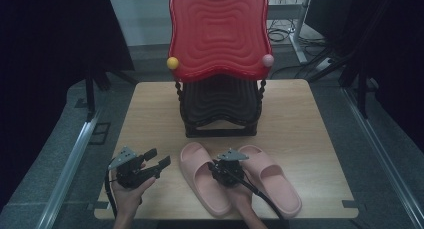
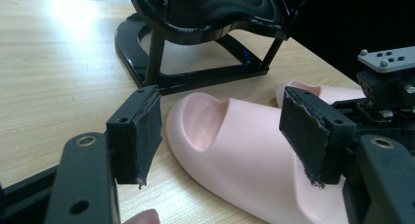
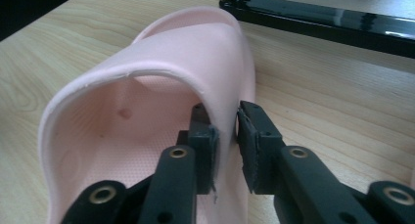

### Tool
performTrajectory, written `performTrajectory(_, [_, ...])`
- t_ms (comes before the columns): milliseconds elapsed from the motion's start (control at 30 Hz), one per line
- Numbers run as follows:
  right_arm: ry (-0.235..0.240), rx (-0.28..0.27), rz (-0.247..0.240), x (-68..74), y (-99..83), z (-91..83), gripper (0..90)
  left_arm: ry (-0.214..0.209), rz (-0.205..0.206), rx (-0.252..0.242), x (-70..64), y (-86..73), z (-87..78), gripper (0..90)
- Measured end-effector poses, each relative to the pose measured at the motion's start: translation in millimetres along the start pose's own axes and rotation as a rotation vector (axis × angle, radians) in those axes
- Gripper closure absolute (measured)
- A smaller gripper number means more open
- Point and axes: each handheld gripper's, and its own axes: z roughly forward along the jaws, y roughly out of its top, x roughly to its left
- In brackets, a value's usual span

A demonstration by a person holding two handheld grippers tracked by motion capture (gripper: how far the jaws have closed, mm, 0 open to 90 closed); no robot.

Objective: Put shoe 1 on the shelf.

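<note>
Two pink slippers lie side by side near the table's front edge: the left slipper (image 1: 200, 181) and the right slipper (image 1: 274, 178). My right gripper (image 1: 223, 169) sits between them. In the right gripper view its jaws (image 3: 226, 136) pinch the right-hand edge of the left slipper's (image 3: 186, 48) strap, one pad inside and one outside. My left gripper (image 1: 159, 158) is held just left of that slipper, open and empty. In the left gripper view the slipper's toe (image 2: 244, 150) lies beyond the spread jaws (image 2: 220, 136), with the right gripper (image 2: 391, 87) behind it.
A black stand (image 1: 220, 109) with a red wavy seat-like top (image 1: 217, 34) rises at the back middle of the wooden table (image 1: 300, 119). Its base frame (image 2: 195, 77) lies just beyond the slippers. Yellow and pink knobs flank the red top. Dark floor surrounds the table.
</note>
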Motion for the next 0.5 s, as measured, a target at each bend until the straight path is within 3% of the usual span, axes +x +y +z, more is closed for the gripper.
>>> performTrajectory(267, [-0.018,-0.01,0.002,1.6,-0.4,-0.9,81.1,0.006,-0.011,0.005,1.3,-2.6,1.2,32.1])
performTrajectory(500, [0.007,-0.039,-0.004,2.6,3.1,-13.7,83.4,0.017,-0.023,0.004,4.9,-3.5,-0.8,32.1])
